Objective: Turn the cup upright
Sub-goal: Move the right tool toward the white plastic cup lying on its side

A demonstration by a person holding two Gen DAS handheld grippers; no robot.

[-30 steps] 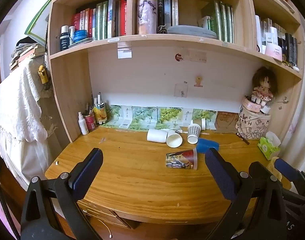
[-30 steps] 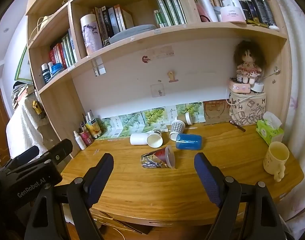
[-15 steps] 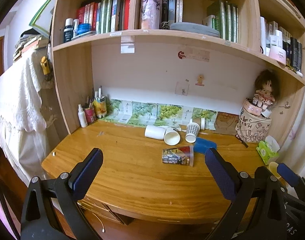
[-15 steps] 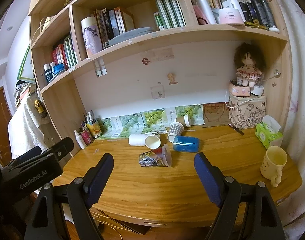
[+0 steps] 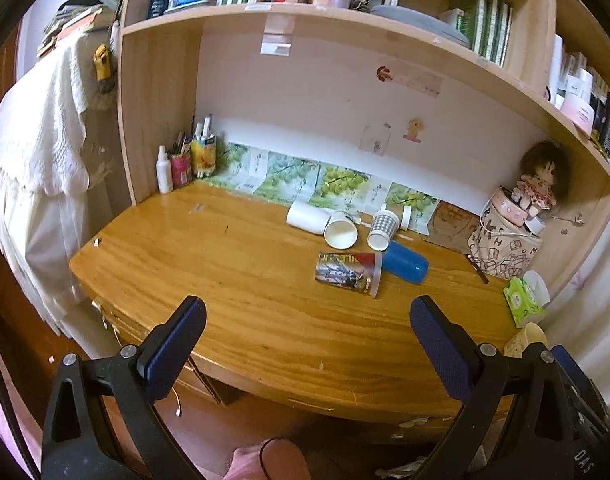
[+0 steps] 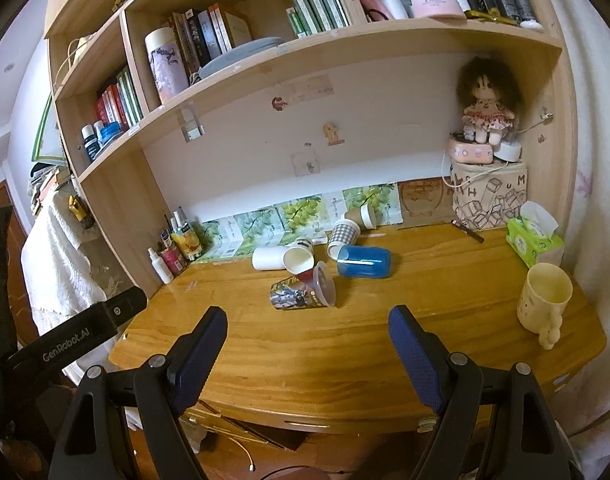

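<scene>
Cup with the printed wrap is lying on its side near the middle of the wooden surface, its clear rim pointing toward the blue cup that is lying just beside it. Ahead of both grippers and well apart from them, it is sitting beyond the fingers' tips, touched by neither. Left gripper is hovering over the near edge of the surface with its fingers spread wide and holding nothing; right gripper is doing the same, its fingers likewise spread and empty. From the right wrist view the printed cup is lying in front of a white cup and a checked cup, both tipped over near the back wall. A cream mug is standing upright toward the right edge, near a green tissue pack. A doll is sitting on a box in the right corner, bottles are crowding the left corner, and bookshelves are running above.
</scene>
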